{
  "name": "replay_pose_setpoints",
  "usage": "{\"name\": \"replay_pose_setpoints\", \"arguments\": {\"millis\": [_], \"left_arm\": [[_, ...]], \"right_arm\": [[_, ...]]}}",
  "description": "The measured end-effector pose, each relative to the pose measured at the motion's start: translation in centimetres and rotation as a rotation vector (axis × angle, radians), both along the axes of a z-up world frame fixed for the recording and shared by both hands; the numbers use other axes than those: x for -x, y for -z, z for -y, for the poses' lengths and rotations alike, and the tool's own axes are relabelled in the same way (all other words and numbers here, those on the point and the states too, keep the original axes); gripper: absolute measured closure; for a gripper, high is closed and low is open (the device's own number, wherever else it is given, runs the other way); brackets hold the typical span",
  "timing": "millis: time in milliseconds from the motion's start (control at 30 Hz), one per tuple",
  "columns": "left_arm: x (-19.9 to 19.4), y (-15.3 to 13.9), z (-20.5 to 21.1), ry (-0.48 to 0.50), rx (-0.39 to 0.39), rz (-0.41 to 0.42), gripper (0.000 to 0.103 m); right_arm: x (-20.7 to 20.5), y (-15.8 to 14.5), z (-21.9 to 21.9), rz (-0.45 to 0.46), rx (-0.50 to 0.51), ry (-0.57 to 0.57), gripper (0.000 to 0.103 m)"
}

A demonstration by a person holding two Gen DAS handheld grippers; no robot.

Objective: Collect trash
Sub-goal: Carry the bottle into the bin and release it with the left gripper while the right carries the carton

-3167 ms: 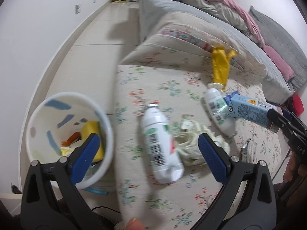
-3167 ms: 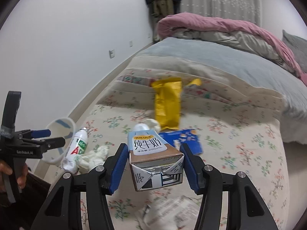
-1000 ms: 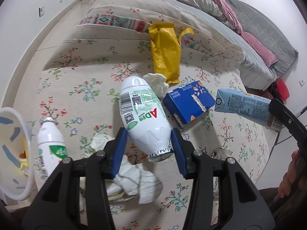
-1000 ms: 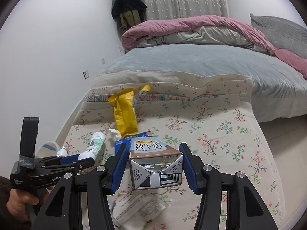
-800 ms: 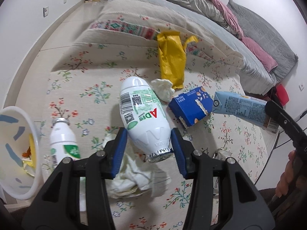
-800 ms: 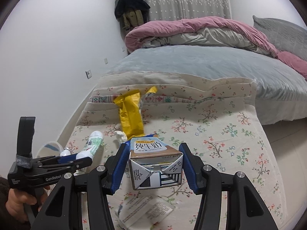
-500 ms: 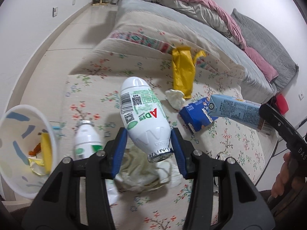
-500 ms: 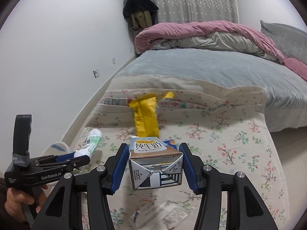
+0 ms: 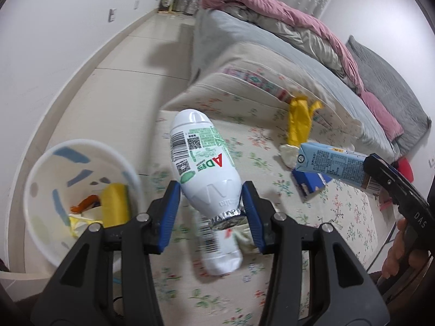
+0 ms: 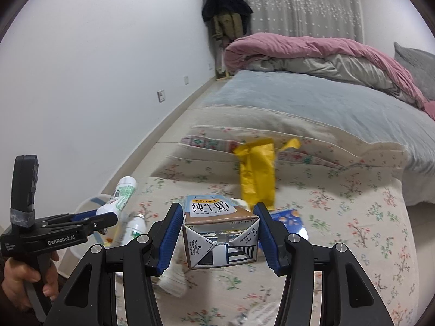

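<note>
The left gripper (image 9: pixel 210 212) holds the white bottle (image 9: pixel 202 163) tight, the right gripper (image 10: pixel 217 237) holds the milk carton (image 10: pixel 217 233), and the white bin (image 9: pixel 78 195) sits low on the left, nearer the bottle.

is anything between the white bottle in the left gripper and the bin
Nothing visible. The bottle is clamped in the left gripper, held above the floral cover. The bin stands on the floor to its left, mouth open, with only a little trash at the bottom. The space between them looks clear.
</note>
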State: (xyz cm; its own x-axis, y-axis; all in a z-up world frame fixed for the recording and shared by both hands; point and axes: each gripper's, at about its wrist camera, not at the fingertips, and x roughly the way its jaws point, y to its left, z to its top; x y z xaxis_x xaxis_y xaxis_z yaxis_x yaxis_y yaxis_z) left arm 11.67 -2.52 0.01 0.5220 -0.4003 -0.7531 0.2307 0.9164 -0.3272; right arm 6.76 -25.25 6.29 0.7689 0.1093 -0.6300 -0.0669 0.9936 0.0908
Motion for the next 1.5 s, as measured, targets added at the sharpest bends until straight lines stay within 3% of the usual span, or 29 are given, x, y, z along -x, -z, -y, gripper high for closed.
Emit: {"name": "replay_pose_setpoints", "arguments": {"millis": [300, 700, 1033, 1133, 1200, 1500], "left_arm": [[0.5, 0.8, -5.8, -0.098, 0.009, -0.009, 0.054], [1.1, 4.2, -11.8, -0.211, -0.033, -0.073, 0.054], [-0.9, 7.5, -13.5, -0.207, -0.068, -0.089, 0.054], [-1.1, 7.6, -13.3, -0.192, -0.101, -0.110, 0.046], [-0.6, 7.0, -13.4, -0.198, -0.104, -0.094, 0.026], [2.0, 4.2, -16.6, -0.278, -0.122, -0.075, 0.015]], "right_arm": [[-1.3, -0.6, -4.7, 0.004, -0.011, -0.095, 0.048], [-2.4, 0.4, -12.1, -0.022, -0.008, -0.237, 0.048], [-2.6, 2.8, -16.2, -0.050, 0.035, -0.308, 0.048], [-2.7, 3.4, -16.6, -0.059, 0.048, -0.315, 0.048], [-2.8, 3.7, -16.9, -0.066, 0.053, -0.319, 0.048], [-3.6, 4.3, -18.7, -0.081, 0.061, -0.331, 0.048]]}}
